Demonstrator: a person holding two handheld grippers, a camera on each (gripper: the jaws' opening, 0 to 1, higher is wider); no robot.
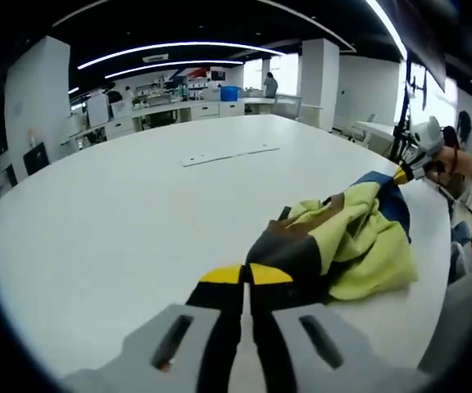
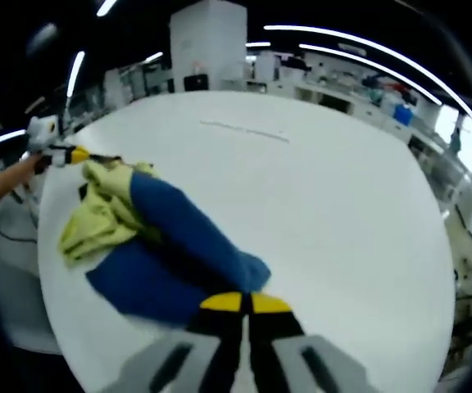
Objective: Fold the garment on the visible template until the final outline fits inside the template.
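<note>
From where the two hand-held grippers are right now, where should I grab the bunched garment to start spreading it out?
Probably by its outer edges. The garment lies crumpled on the white table, with a blue sleeve-like roll nearest the right hand-held gripper and yellow-green folds near the left hand-held gripper. Take each loose end low, from the table's near edge, and pull apart.

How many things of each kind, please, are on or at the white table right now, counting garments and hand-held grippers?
Garment, yellow-green, blue and dark: 1
Hand-held grippers, left and right, each shut on the garment: 2
Thin pale strip lying far across the table: 1
Total: 4
</note>
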